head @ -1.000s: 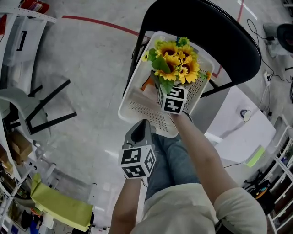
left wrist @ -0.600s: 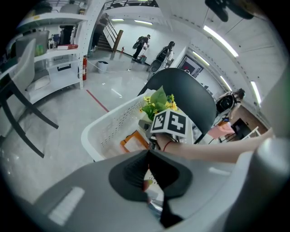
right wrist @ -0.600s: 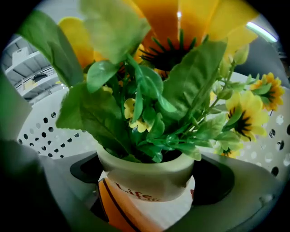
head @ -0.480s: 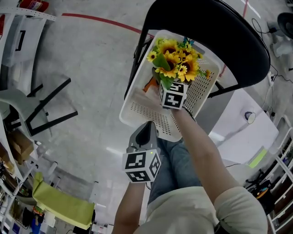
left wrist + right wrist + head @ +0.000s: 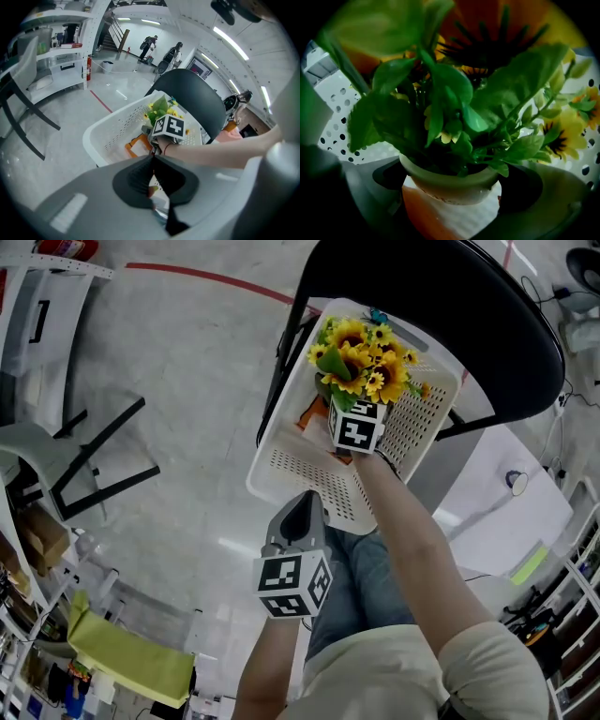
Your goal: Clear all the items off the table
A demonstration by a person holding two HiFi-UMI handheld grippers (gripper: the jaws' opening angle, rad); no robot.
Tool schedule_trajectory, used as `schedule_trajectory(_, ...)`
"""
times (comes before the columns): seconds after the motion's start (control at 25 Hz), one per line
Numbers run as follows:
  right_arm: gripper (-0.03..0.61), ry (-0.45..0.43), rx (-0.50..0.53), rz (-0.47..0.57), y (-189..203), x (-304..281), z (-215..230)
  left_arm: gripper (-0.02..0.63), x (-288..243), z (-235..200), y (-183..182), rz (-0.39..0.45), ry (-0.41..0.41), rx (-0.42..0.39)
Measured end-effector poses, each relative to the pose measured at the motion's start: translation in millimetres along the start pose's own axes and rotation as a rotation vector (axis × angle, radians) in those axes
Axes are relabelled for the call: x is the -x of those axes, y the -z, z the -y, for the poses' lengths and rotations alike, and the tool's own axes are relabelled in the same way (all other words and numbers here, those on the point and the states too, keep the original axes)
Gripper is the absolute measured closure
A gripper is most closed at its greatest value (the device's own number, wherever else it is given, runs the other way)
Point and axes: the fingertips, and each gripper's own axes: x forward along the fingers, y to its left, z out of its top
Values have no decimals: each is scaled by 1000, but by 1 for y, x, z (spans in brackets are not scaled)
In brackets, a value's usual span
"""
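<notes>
A pot of artificial sunflowers (image 5: pixel 361 357) hangs inside a white perforated basket (image 5: pixel 281 465) that rests on a black chair (image 5: pixel 450 306). My right gripper (image 5: pixel 344 407) is shut on it. In the right gripper view the pale pot (image 5: pixel 450 180) sits between the two jaws, and its green leaves (image 5: pixel 450 93) fill the frame. An orange item (image 5: pixel 309 413) lies in the basket beside the pot. My left gripper (image 5: pixel 298 507) is held low near the basket's near rim. It is shut with nothing in it, and in the left gripper view it (image 5: pixel 152 161) points at the basket (image 5: pixel 108 131).
A grey chair with black legs (image 5: pixel 84 456) stands on the floor at left, with white shelving (image 5: pixel 37 296) behind it. A yellow-green cloth (image 5: pixel 131 662) lies at lower left. A white table (image 5: pixel 506 512) with cables stands at right. Two people (image 5: pixel 164 49) stand far off.
My right gripper has carried the sunflower pot a little farther in over the basket. The left gripper has stayed shut and barely shifted.
</notes>
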Motion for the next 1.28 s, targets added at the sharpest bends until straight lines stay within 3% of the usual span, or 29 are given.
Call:
schedule_trajectory(0.88,-17,-30,-20,-90,16,-18,-1,604,-2,-6,4,3,-13,21)
schedule_trajectory(1.28,-18,4,-21,-81,12,-2,4,603,7,-4,0,24,-14,12)
